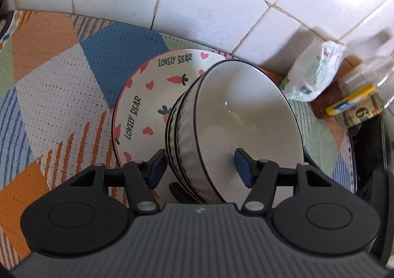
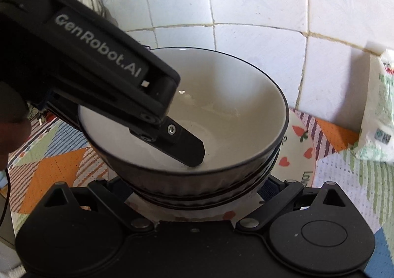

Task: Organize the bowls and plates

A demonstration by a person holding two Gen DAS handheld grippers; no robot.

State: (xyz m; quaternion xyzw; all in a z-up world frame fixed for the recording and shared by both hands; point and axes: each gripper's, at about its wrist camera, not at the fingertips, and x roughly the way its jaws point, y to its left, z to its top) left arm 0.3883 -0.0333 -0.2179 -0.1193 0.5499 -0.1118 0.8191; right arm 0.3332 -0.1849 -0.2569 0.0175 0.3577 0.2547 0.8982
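Left tool (image 1: 199,167) open, fingers astride near wall of stacked bowls (image 1: 236,125) sitting on Lovely Bear plate (image 1: 142,96) atop worktop; right tool (image 2: 197,192) open, low beside stack's base.

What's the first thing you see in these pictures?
A stack of bowls with dark ribbed sides sits on the Lovely Bear plate, which is dotted with hearts and carrots. The left gripper straddles the top bowl's rim, one finger inside. Underneath lies a colorful patchwork mat against a white tiled wall.
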